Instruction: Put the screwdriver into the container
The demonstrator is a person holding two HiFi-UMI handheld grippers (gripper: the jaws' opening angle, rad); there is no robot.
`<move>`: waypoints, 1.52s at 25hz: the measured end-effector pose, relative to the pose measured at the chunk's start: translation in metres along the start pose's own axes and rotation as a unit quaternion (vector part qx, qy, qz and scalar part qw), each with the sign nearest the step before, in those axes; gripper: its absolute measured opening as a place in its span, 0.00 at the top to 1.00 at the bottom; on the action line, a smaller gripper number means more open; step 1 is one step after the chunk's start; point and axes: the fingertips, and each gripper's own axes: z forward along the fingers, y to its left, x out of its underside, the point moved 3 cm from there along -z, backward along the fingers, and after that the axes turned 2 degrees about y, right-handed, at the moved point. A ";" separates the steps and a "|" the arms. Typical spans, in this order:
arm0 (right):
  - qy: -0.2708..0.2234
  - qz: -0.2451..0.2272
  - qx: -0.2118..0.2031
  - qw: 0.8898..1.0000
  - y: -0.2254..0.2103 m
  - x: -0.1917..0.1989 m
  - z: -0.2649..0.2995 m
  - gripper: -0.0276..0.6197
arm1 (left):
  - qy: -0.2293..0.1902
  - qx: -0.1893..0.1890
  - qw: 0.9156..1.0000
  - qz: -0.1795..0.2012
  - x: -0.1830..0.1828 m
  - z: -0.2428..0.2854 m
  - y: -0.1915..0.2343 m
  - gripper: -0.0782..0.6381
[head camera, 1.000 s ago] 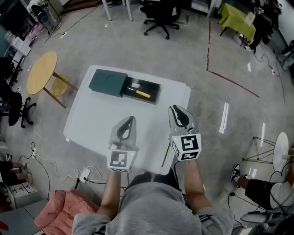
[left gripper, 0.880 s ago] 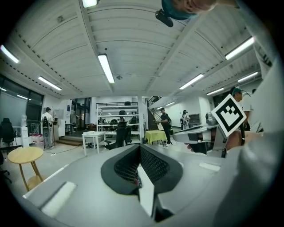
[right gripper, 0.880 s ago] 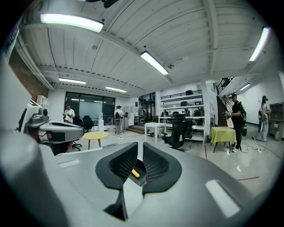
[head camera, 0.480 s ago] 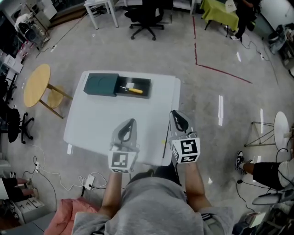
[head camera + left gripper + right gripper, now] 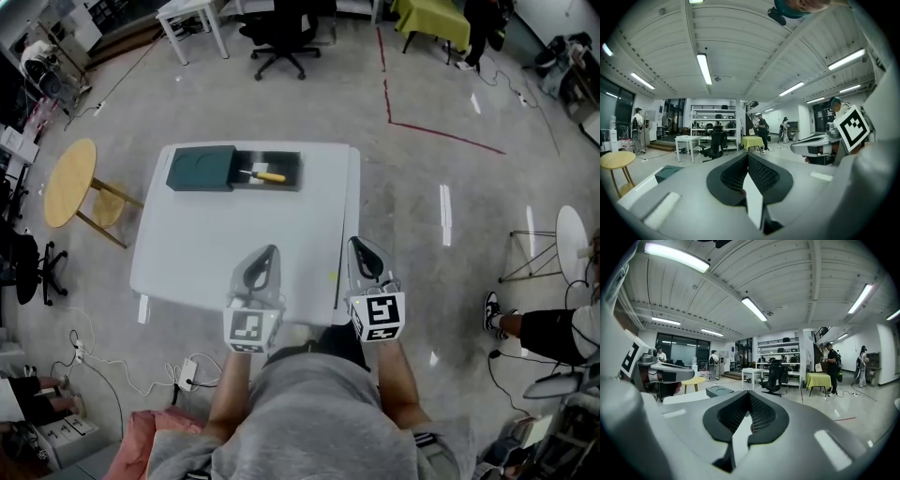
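Note:
The screwdriver (image 5: 269,176), with a yellow handle, lies inside the dark open container (image 5: 281,164) at the far side of the white table (image 5: 202,248). The container's dark teal lid part (image 5: 200,169) sits to its left. My left gripper (image 5: 268,251) hovers over the table's near edge, shut and empty; its tips (image 5: 746,154) meet. My right gripper (image 5: 357,244) is beside the table's near right edge. Its jaws have just been closing with nothing between them, and its tips (image 5: 750,393) now meet. Both grippers are far from the container.
A round wooden stool (image 5: 70,183) stands left of the table. A black office chair (image 5: 281,28) and a small white table (image 5: 192,14) stand beyond it. Red tape lines (image 5: 441,131) mark the floor. A seated person (image 5: 553,328) is at the right, and cables (image 5: 112,366) lie at the near left.
Both grippers have drawn back from the container toward the table's near edge. The container and screwdriver now lie farther off. The right gripper's jaws have come together.

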 end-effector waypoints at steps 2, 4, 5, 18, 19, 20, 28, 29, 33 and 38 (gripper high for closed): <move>0.006 0.001 0.005 1.000 0.005 0.010 -0.007 0.95 | 0.007 0.004 1.000 -0.003 0.007 -0.005 -0.002 0.88; 0.014 0.005 0.008 1.000 0.007 0.019 -0.014 0.95 | 0.012 0.006 1.000 -0.006 0.012 -0.009 -0.005 0.88; 0.017 0.006 0.009 1.000 0.007 0.023 -0.016 0.95 | 0.013 0.008 1.000 -0.006 0.014 -0.010 -0.007 0.87; 0.025 -0.004 0.003 1.000 0.007 0.028 -0.018 0.95 | 0.016 0.009 1.000 -0.010 0.017 -0.006 -0.008 0.88; 0.024 -0.005 0.002 1.000 0.007 0.028 -0.017 0.95 | 0.016 0.008 1.000 -0.011 0.017 -0.005 -0.008 0.88; 0.024 -0.006 0.001 1.000 0.006 0.027 -0.017 0.95 | 0.016 0.008 1.000 -0.011 0.017 -0.005 -0.008 0.88; 0.028 -0.008 -0.009 1.000 0.009 0.028 -0.015 0.95 | 0.018 0.006 1.000 -0.013 0.018 -0.004 -0.010 0.87; 0.028 -0.010 -0.009 1.000 0.008 0.028 -0.015 0.95 | 0.018 0.005 1.000 -0.014 0.018 -0.004 -0.010 0.87; 0.029 -0.012 -0.013 0.999 0.010 0.027 -0.014 0.95 | 0.018 0.002 1.000 -0.014 0.017 -0.004 -0.008 0.88; 0.030 -0.012 -0.017 0.999 0.013 0.027 -0.013 0.95 | 0.016 -0.001 1.000 -0.015 0.017 -0.005 -0.006 0.87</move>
